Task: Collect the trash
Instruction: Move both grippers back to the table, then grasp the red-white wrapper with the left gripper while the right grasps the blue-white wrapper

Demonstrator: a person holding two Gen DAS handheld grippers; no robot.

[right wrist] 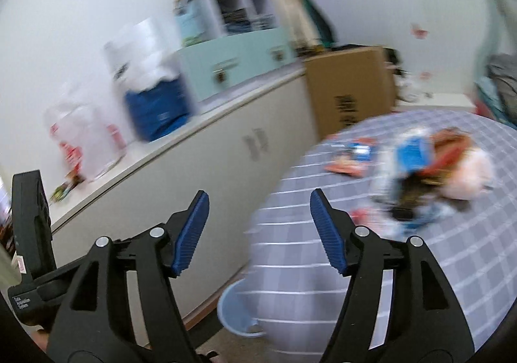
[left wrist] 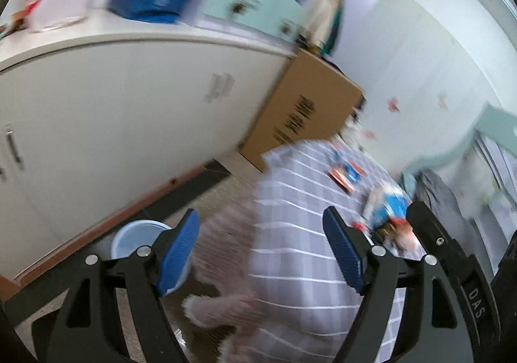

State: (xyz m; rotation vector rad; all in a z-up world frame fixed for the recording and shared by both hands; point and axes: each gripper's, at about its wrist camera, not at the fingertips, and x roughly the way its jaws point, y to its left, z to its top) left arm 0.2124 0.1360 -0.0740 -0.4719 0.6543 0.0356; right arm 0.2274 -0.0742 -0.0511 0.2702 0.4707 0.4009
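Observation:
A heap of crumpled wrappers (right wrist: 429, 175), blue, red, white and pink, lies on a round table with a grey checked cloth (right wrist: 468, 266). Flat red and blue packets (right wrist: 350, 159) lie farther back on it. A light blue bin (right wrist: 236, 314) stands on the floor beside the table. In the right wrist view my right gripper (right wrist: 258, 227) is open and holds nothing, left of the heap. My left gripper (left wrist: 261, 250) is open too, empty, over the cloth's hanging edge (left wrist: 290, 266), with the bin (left wrist: 132, 240) behind its left finger and the wrappers (left wrist: 387, 211) past its right finger. Both views are blurred.
A long white cabinet (left wrist: 113, 120) runs along the wall, carrying a blue bag (right wrist: 155, 111), a clear plastic bag (right wrist: 84, 143) and a mint drawer box (right wrist: 232, 62). A cardboard box (right wrist: 349, 88) stands between cabinet and table. The other gripper's black body (left wrist: 452, 266) shows at right.

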